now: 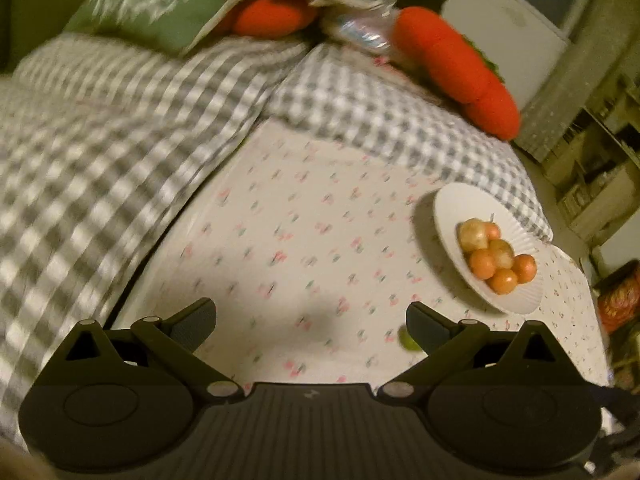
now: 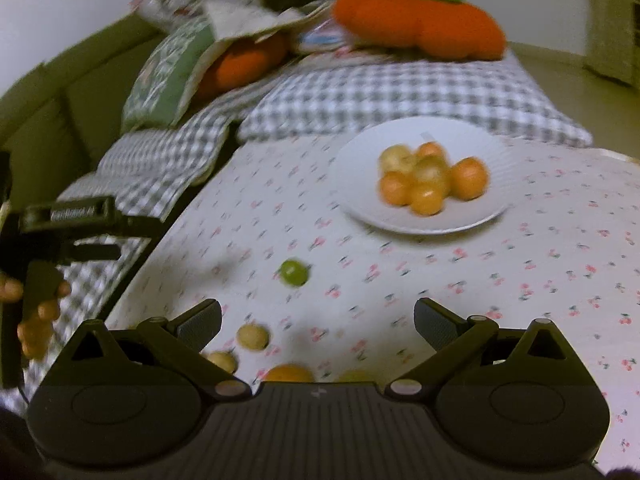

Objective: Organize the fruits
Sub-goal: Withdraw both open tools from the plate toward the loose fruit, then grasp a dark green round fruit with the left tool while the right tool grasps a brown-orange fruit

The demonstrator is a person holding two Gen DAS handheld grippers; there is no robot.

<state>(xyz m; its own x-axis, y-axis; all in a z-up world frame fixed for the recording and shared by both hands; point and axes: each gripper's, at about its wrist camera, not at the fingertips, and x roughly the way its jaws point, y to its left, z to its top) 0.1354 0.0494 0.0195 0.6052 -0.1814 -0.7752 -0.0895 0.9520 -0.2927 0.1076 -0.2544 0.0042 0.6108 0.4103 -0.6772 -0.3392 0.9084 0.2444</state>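
Both grippers, left [image 1: 310, 322] and right [image 2: 317, 320], wide open, empty. I'd centre right over green fruit [image 2: 294, 273], close gently, carry to plate [image 2: 360, 200].

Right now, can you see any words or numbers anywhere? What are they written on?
White lettering on the black left gripper, seen from the right wrist view: too blurred to read for sure.
A small pale mark on the right gripper's black body: a logo shape, not letters.
The same small mark on the left gripper's body in its own view: also no letters.
Nothing is written on the plate, the fruits or the tablecloth, which bears only a cherry pattern.
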